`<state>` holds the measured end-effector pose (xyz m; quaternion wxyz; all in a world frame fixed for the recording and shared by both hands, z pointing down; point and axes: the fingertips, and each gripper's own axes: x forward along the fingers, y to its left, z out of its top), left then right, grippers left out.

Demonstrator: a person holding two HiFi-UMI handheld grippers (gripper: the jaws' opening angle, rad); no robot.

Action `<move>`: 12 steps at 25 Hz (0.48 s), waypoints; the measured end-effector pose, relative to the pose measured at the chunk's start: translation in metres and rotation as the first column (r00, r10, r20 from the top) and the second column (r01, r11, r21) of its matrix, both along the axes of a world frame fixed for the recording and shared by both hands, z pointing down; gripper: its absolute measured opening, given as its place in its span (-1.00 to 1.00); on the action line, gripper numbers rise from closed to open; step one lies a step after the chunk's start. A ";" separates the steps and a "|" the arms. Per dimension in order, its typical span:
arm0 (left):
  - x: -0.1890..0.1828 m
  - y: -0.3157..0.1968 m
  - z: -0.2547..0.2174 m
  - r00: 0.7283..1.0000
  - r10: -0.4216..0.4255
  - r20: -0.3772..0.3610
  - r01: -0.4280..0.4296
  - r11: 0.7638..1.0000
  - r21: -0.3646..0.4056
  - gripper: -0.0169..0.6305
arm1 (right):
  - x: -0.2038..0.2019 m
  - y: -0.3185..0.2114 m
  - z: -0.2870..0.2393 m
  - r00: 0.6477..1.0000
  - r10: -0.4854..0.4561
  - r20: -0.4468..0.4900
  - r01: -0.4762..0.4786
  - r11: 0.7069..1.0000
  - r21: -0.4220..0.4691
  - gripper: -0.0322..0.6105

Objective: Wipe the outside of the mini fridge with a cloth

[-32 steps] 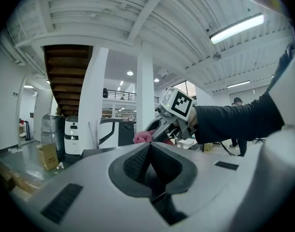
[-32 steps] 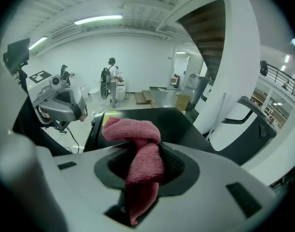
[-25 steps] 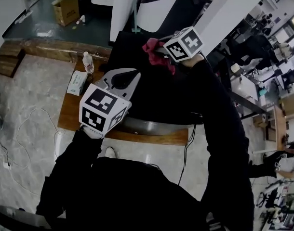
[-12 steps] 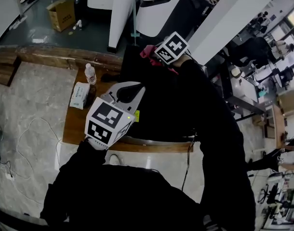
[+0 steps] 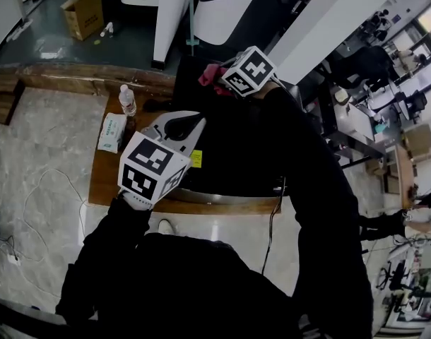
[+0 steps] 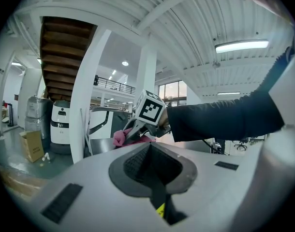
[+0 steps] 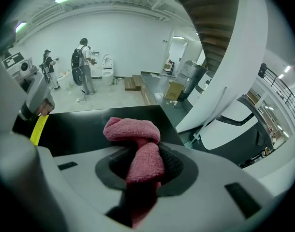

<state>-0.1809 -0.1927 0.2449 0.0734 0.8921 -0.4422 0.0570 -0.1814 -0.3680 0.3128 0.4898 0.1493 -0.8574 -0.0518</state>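
Note:
The black mini fridge (image 5: 237,147) stands in the middle of the head view, seen from above. My right gripper (image 5: 219,75) is at its far edge, shut on a pink cloth (image 5: 208,75). In the right gripper view the cloth (image 7: 133,129) bulges out between the jaws of that gripper (image 7: 142,153) and lies over the fridge top (image 7: 89,124). My left gripper (image 5: 174,127) hovers at the fridge's left side, jaws shut with nothing in them. The left gripper view looks past its own shut left gripper (image 6: 150,151) at the right gripper (image 6: 138,129) and the cloth (image 6: 119,137).
A water bottle (image 5: 127,99) and a tissue packet (image 5: 111,131) lie on the wooden bench (image 5: 102,171) left of the fridge. A yellow sticker (image 5: 196,158) is on the fridge. A cardboard box (image 5: 85,13) sits far back. A cable (image 5: 274,214) hangs in front. Two people (image 7: 84,64) stand far off.
The right gripper has slid the cloth a little to the left along the fridge's far edge. The left gripper has stayed at about the same spot.

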 end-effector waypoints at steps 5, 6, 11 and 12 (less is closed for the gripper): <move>0.001 0.018 0.004 0.999 -0.037 0.007 0.037 0.999 -0.006 -0.94 | 0.001 0.054 0.000 0.996 -0.091 0.008 0.091 0.996 -0.009 -0.57; 0.002 0.023 0.003 0.999 -0.049 0.009 0.049 0.999 -0.006 -0.94 | 0.002 0.066 -0.001 0.994 -0.110 0.008 0.110 0.994 -0.009 -0.56; 0.009 0.055 -0.003 0.994 -0.103 0.025 0.103 0.995 -0.010 -0.94 | 0.009 0.129 -0.004 0.979 -0.202 -0.005 0.202 0.979 -0.019 -0.57; 0.012 0.062 -0.003 0.993 -0.111 0.031 0.111 0.994 -0.013 -0.94 | 0.012 0.142 -0.004 0.976 -0.218 -0.009 0.217 0.976 -0.024 -0.57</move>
